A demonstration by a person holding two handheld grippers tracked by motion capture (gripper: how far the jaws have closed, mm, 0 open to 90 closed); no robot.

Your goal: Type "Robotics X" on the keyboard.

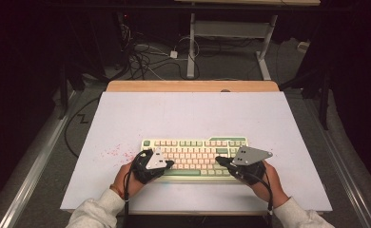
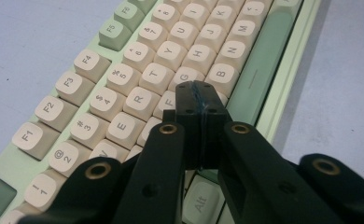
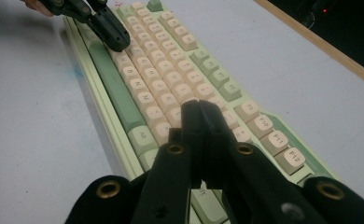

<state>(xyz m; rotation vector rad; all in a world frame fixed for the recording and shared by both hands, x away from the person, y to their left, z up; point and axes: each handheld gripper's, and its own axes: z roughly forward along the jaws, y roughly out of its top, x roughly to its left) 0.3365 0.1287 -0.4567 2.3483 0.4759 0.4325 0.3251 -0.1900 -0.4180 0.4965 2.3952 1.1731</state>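
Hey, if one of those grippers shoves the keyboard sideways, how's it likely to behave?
The keyboard looks like a rigid, flat slab lying level on the white table, so it would probably slide whole rather than bend or tip. Its raised keycaps may press down or catch a fingertip if pushed from above.

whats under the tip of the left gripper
The left gripper, shut, sits over the keyboard near the F and G keys. The key right beneath its tip is covered.
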